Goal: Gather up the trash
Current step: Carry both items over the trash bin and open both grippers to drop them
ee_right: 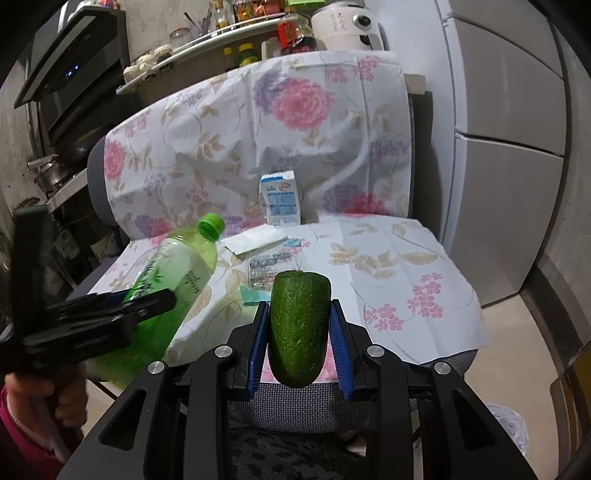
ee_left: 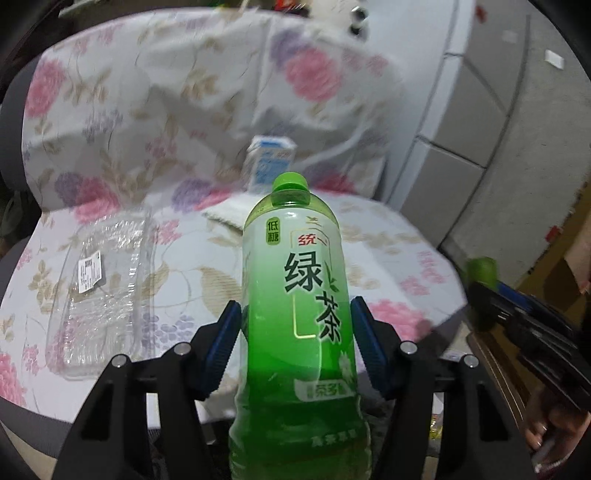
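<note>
My left gripper (ee_left: 295, 314) is shut on a green tea bottle (ee_left: 295, 295) with a green cap, held above the front of the chair seat. The bottle also shows in the right wrist view (ee_right: 170, 280), tilted, at the left. My right gripper (ee_right: 299, 317) is shut on a dark green piece of cucumber (ee_right: 299, 325), held in front of the seat. On the seat lie a clear plastic tray (ee_left: 99, 291), a white napkin (ee_right: 255, 238), a printed wrapper (ee_right: 269, 269) and a blue-white milk carton (ee_right: 280, 197) standing at the back.
The chair is draped in a floral cloth (ee_right: 406, 266). A grey fridge (ee_right: 509, 147) stands to the right. Kitchen shelves with jars (ee_right: 221, 33) and a stove area (ee_right: 55, 166) lie behind and to the left. A plastic bag (ee_right: 506, 424) sits on the floor.
</note>
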### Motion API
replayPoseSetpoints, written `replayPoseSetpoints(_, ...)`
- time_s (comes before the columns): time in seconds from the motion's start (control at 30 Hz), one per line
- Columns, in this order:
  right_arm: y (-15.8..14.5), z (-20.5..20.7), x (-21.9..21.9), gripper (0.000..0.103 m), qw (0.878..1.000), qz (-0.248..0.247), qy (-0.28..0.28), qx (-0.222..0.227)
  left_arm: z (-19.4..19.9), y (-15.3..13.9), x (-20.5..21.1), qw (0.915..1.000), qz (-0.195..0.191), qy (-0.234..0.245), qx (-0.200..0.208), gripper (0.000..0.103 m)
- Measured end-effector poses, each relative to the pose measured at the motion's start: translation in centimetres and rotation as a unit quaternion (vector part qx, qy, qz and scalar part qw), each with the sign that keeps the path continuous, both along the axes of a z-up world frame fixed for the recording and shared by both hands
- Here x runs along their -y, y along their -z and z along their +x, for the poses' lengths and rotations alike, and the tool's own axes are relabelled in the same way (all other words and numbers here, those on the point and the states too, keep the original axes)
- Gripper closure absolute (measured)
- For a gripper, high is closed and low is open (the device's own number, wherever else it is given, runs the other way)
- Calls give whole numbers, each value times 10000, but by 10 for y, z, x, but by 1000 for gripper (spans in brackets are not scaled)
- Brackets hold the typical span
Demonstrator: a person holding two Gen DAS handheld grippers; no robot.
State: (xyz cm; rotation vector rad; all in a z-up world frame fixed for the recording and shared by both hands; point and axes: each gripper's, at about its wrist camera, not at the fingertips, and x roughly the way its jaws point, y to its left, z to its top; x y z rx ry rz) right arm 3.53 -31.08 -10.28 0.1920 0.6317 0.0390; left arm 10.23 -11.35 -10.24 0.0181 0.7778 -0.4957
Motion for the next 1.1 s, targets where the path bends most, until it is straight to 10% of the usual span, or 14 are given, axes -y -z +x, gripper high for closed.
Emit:
replayPoseSetpoints(0.47, -23, -79, 30, 70, 9962, -423, 738, 199, -65, -11, 61, 9934, -315, 1067, 282, 43)
replayPoseSetpoints(1.1, 20, -184, 144, 70, 9652, -276, 2592, -204, -131, 35, 212, 9467, -480, 3185, -75, 43)
